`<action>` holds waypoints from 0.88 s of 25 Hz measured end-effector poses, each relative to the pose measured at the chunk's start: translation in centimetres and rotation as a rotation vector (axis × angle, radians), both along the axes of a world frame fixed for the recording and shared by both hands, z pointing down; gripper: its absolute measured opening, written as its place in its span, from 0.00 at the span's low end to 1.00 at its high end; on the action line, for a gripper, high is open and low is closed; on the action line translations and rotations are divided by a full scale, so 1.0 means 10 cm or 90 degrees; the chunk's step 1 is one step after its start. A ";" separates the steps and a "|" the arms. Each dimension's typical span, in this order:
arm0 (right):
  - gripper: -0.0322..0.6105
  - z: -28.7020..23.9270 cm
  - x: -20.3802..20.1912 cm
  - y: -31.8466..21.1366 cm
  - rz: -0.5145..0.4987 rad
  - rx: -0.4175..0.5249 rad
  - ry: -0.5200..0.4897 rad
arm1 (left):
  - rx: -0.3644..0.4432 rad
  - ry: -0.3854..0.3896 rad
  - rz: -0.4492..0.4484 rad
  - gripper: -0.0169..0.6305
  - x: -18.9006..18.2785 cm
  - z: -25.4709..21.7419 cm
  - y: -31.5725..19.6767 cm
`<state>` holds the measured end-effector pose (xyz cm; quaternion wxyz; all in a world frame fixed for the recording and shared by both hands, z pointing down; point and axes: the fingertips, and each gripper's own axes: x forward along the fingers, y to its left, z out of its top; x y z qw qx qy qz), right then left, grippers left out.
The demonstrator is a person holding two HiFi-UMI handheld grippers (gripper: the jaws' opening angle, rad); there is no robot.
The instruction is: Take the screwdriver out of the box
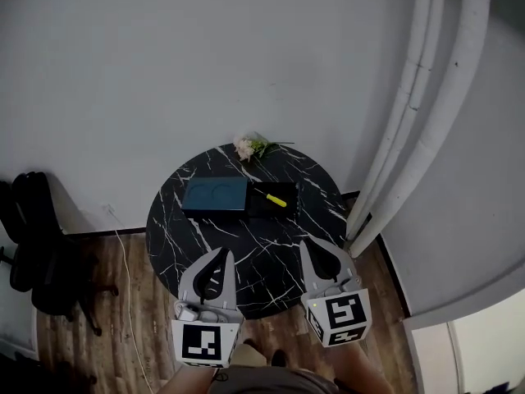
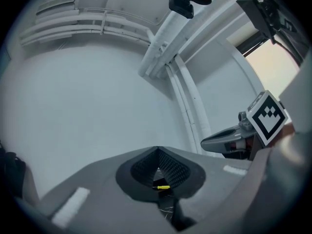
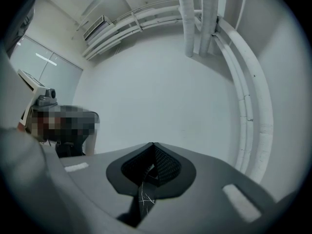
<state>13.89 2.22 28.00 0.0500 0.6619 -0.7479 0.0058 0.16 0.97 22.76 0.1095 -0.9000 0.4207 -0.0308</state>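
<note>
Round blk marble table (image 1: 246, 249) w/ flat teal case (image 1: 215, 194) touching open blk box (image 1: 264, 206), flowers (image 1: 250, 146) at far edge

The screwdriver (image 1: 276, 199) (inside the box (image 1: 257, 208)) is too small to show its tip.

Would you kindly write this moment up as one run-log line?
stage: pre-grasp | left claw: shut, empty | right claw: shut, empty | yellow-handled screwdriver: lying in open black box on round black marble table

I see the yellow screwdriver (image 1: 276, 199) lying flat and slanted inside the open black box (image 1: 258, 209), well ahead of my left claw (image 1: 223, 254) and right claw (image 1: 308, 246).
</note>
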 end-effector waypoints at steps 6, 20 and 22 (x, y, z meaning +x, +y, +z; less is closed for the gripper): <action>0.09 -0.01 0.05 -0.25 -0.004 0.004 -0.001 | -0.002 -0.002 -0.012 0.03 0.00 0.01 -0.23; 0.09 0.32 0.08 -1.18 -0.007 -0.055 -0.007 | -0.044 0.007 -0.009 0.03 0.07 0.28 -1.23; 0.09 0.34 0.08 -1.33 -0.007 -0.061 -0.003 | -0.047 0.013 -0.009 0.03 0.07 0.30 -1.39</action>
